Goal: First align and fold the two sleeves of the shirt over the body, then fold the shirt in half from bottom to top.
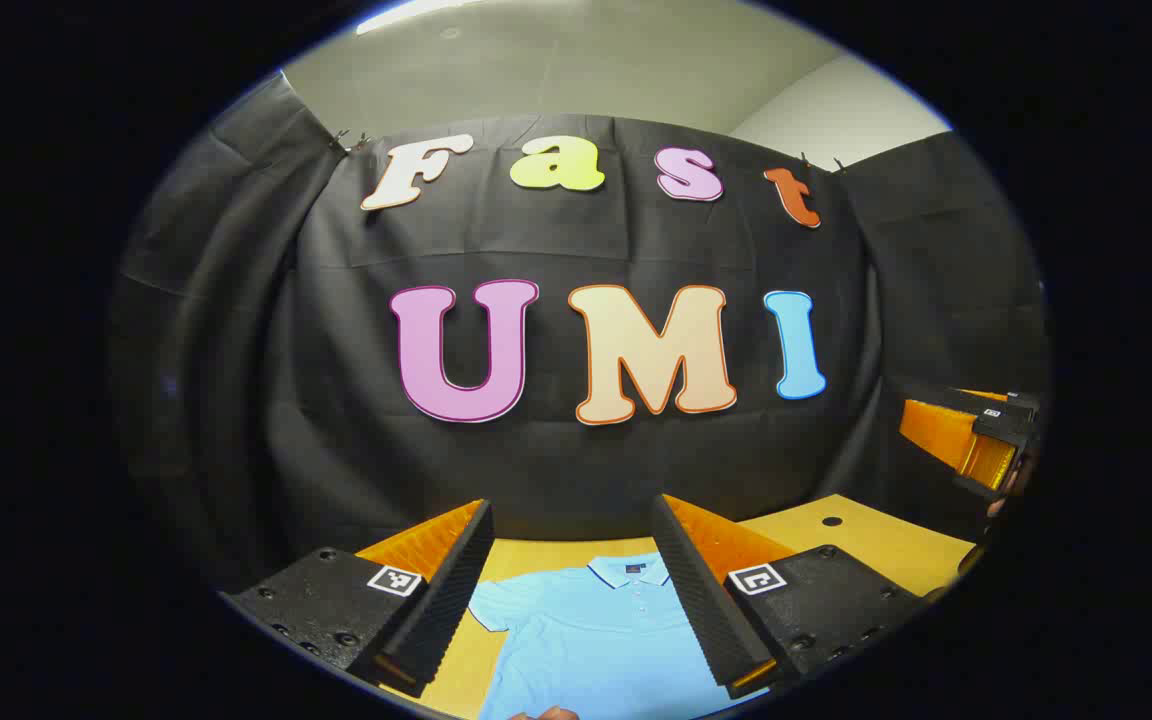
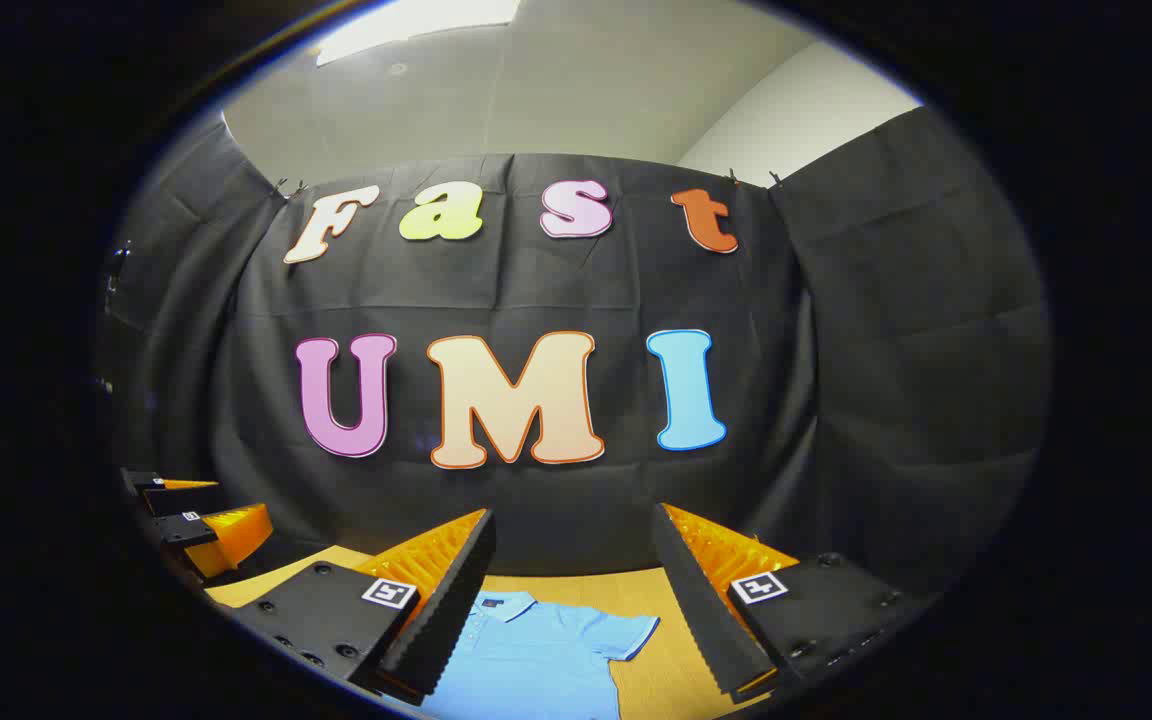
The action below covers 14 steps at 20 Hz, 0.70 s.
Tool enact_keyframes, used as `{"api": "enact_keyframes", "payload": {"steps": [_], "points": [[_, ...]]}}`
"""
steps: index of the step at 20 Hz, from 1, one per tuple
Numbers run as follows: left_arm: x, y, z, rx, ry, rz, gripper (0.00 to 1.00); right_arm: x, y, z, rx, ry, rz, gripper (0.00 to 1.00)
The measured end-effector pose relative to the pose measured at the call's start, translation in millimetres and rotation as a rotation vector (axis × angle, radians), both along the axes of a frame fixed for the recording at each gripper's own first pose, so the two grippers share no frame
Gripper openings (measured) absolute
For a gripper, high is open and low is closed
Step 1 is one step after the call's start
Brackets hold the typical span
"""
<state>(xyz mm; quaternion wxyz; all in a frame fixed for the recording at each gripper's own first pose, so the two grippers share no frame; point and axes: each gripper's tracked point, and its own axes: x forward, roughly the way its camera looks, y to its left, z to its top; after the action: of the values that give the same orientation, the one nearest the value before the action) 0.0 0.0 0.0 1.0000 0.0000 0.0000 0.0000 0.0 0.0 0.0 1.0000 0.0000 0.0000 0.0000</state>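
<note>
A light blue polo shirt (image 1: pixel 591 630) lies flat on the wooden table (image 1: pixel 866 545), collar toward the booth wall. My left gripper (image 1: pixel 571 600) hovers above it, open, nothing between its fingers; the shirt's collar and left short sleeve show in the gap. In the right gripper view the same shirt (image 2: pixel 536 650) lies below my right gripper (image 2: pixel 571 610), which is open and empty above the collar and right sleeve. The right gripper (image 1: pixel 981 445) also shows at the far right of the left gripper view, and the left gripper (image 2: pixel 201 520) at the far left of the right gripper view.
The table (image 2: pixel 636 585) runs back to the black cloth wall. A small dark hole (image 1: pixel 831 521) sits in the tabletop to the right of the shirt. A bit of a hand (image 1: pixel 546 714) shows at the bottom edge of the left gripper view.
</note>
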Motion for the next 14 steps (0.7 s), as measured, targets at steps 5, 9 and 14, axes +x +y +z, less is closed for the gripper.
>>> {"api": "enact_keyframes", "payload": {"steps": [5, 9, 14], "points": [[2, 7, -2, -0.013, 0.003, 0.009, 0.95, 6, 4, 0, 0.002, 0.017, 0.001, 0.99], [3, 10, 0, -0.016, -0.007, 0.015, 0.95, 7, 4, 2, -0.014, 0.01, -0.008, 0.99], [2, 14, -2, 0.0, 0.0, 0.018, 0.95, 10, 5, -3, -0.02, 0.019, -0.011, 0.99]]}}
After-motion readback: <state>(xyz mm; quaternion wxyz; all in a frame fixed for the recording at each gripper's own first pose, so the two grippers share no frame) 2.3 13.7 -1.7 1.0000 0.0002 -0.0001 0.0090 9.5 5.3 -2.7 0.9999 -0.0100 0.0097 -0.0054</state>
